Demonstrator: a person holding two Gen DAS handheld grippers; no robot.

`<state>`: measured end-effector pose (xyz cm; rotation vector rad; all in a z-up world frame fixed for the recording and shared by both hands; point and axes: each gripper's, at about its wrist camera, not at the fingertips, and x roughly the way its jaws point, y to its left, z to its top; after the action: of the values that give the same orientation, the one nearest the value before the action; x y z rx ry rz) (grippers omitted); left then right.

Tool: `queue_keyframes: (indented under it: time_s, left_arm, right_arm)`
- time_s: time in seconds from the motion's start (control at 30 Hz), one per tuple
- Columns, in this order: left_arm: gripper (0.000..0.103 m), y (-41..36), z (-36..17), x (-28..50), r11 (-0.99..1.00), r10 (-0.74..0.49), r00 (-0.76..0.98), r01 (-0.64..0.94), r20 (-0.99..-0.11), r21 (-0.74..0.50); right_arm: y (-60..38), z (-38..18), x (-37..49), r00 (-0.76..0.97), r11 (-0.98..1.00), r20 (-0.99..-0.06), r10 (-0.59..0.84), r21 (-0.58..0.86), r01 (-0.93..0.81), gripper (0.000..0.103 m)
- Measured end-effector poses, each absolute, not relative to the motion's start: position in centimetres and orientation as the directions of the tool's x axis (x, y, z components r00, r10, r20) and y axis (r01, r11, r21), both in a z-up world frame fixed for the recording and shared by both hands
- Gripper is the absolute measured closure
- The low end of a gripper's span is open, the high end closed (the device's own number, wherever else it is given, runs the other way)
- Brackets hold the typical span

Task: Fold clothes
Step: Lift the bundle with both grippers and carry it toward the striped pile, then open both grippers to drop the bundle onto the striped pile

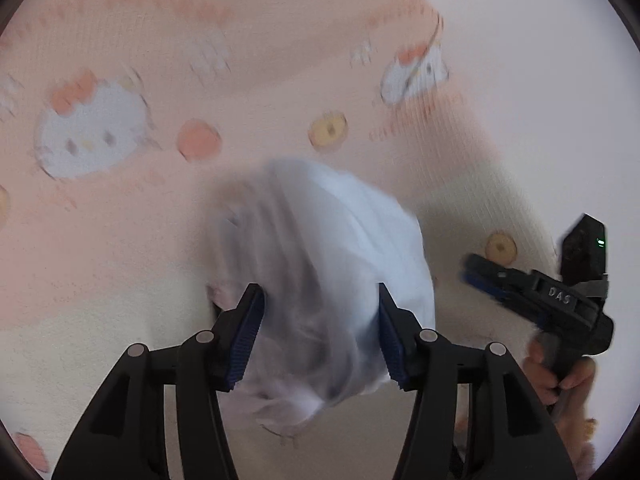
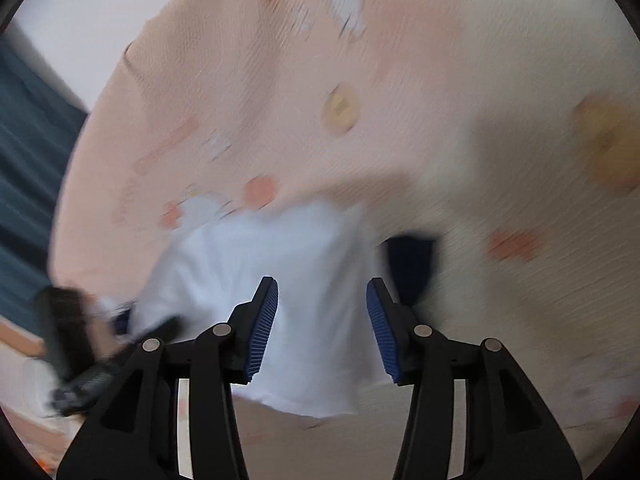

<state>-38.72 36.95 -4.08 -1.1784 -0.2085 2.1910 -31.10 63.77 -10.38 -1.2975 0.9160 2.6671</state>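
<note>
Jaws of the left gripper (image 1: 320,332) stand wide apart, a blurred white garment (image 1: 320,264) bunched between them; contact uncertain. Right gripper (image 2: 322,328) jaws likewise parted above the garment, which lies on a pink patterned blanket (image 1: 120,220).

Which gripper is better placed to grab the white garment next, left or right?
Left, probably. The white garment bunches right between the left gripper's open fingers, while the right gripper, also open, hangs over its edge. Motion blur leaves this uncertain.
</note>
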Motion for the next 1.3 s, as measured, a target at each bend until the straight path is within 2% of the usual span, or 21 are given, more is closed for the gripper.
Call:
queue_keyframes:
  time_s: [0.03, 0.1, 0.2, 0.27, 0.33, 0.47, 0.57, 0.83, 0.93, 1.1, 1.23, 1.3]
  left_arm:
    - [0.047, 36.9, -3.3, -38.2, -0.802, 0.578, -0.456, -0.469, -0.676, -0.369]
    - [0.047, 37.2, -1.6, -37.0, -0.834, 0.529, -0.578, -0.488, -0.621, -0.257]
    - [0.048, 38.4, -0.3, -36.5, -0.79, 0.588, -0.571, -0.559, -0.573, -0.253]
    - [0.048, 40.0, -0.9, -36.9, -0.765, 0.597, -0.516, -0.598, -0.614, -0.241]
    - [0.048, 41.7, -2.6, -37.4, -0.766, 0.554, -0.473, -0.613, -0.685, -0.196]
    - [0.054, 42.0, -6.8, -38.9, -0.809, 0.449, -0.44, -0.571, -0.777, -0.144]
    - [0.052, 40.6, -8.0, -39.8, -0.825, 0.473, -0.424, -0.521, -0.772, -0.219]
    - [0.051, 40.7, -9.5, -40.4, -0.835, 0.468, -0.418, -0.497, -0.778, -0.236]
    - [0.047, 40.1, -8.4, -40.9, -0.816, 0.489, -0.401, -0.524, -0.775, -0.244]
    - [0.044, 35.3, -5.1, -40.5, -0.868, 0.423, -0.474, -0.456, -0.773, -0.195]
    - [0.032, 29.7, -2.5, -40.4, -0.912, 0.349, -0.554, -0.385, -0.756, -0.14]
    - [0.031, 27.1, -1.4, -40.5, -0.933, 0.296, -0.589, -0.346, -0.752, -0.097]
  right_arm:
    - [64.0, -9.3, -30.4, -0.674, -0.838, -0.721, -0.162, 0.461, -0.293, 0.055]
    - [63.2, -8.4, -30.1, -0.682, -0.863, -0.716, -0.15, 0.431, -0.263, 0.055]
    - [59.3, -8.4, -30.8, -0.654, -0.935, -0.748, -0.112, 0.301, -0.185, 0.056]
    - [57.9, -9.5, -31.4, -0.633, -0.948, -0.768, -0.099, 0.265, -0.174, 0.056]
    - [56.9, -11.0, -32.6, -0.603, -0.952, -0.794, -0.073, 0.236, -0.196, 0.056]
    - [57.0, -13.2, -33.6, -0.578, -0.939, -0.812, -0.079, 0.255, -0.23, 0.056]
    - [56.8, -14.2, -34.2, -0.571, -0.938, -0.815, -0.097, 0.266, -0.221, 0.052]
    - [56.1, -16.1, -34.9, -0.572, -0.948, -0.818, -0.062, 0.227, -0.223, 0.045]
    - [56.6, -15.2, -34.1, -0.585, -0.931, -0.808, -0.076, 0.268, -0.249, 0.045]
    - [56.6, -12.7, -31.9, -0.628, -0.892, -0.777, -0.05, 0.318, -0.322, 0.043]
    - [54.3, -10.0, -31.7, -0.644, -0.902, -0.764, -0.02, 0.293, -0.319, 0.03]
    - [52.3, -8.7, -32.0, -0.64, -0.911, -0.769, -0.013, 0.272, -0.309, 0.025]
